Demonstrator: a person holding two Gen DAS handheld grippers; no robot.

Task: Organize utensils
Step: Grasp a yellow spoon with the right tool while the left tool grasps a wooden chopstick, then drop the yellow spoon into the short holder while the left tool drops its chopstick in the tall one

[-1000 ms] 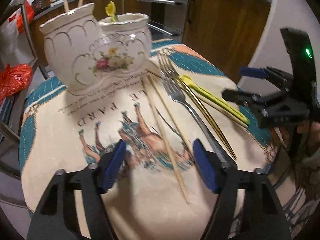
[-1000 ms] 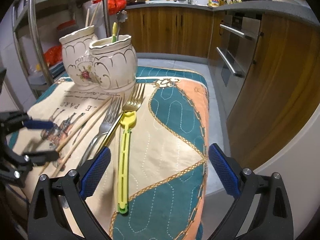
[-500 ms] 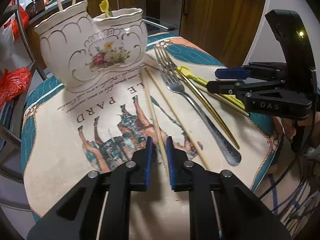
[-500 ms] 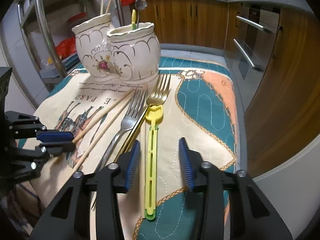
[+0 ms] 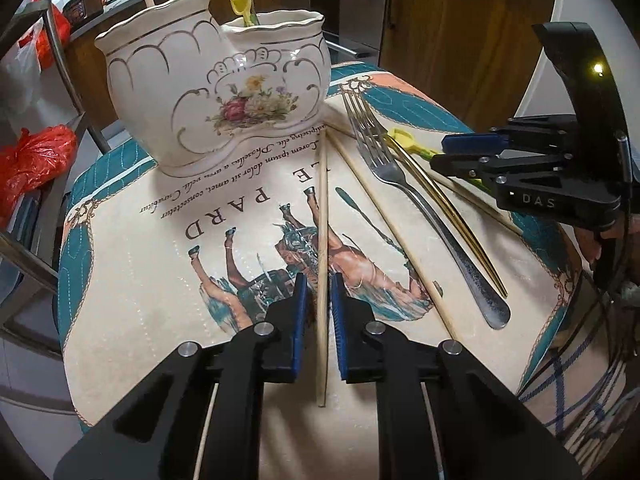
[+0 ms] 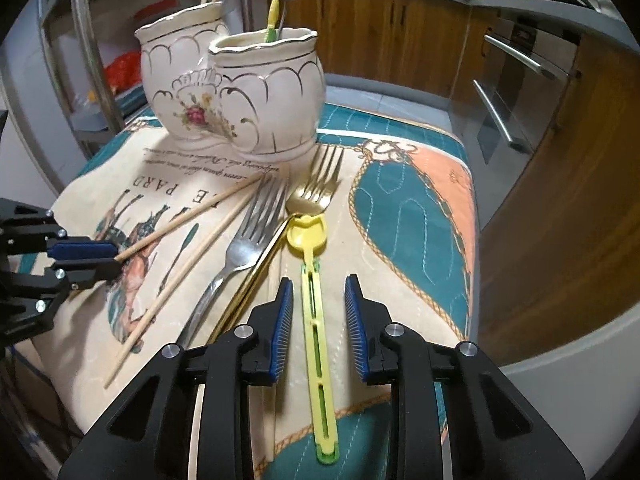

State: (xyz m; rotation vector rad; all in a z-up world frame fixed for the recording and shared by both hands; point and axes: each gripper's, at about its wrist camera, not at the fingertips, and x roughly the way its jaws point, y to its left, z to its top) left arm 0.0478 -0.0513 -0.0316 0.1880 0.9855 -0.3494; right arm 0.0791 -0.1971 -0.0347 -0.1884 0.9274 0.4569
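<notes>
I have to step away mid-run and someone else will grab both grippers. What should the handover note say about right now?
Left gripper: pads nearly shut around one wooden chopstick; contact is unclear.
Right gripper: open, straddling the yellow spoon, not gripping.
On the cloth: second chopstick, silver fork, gold fork.
Ceramic holder: two chopsticks already in the left cup, a yellow utensil and a metal one in the right.
Left: all five loose pieces must go into the holder.
</notes>
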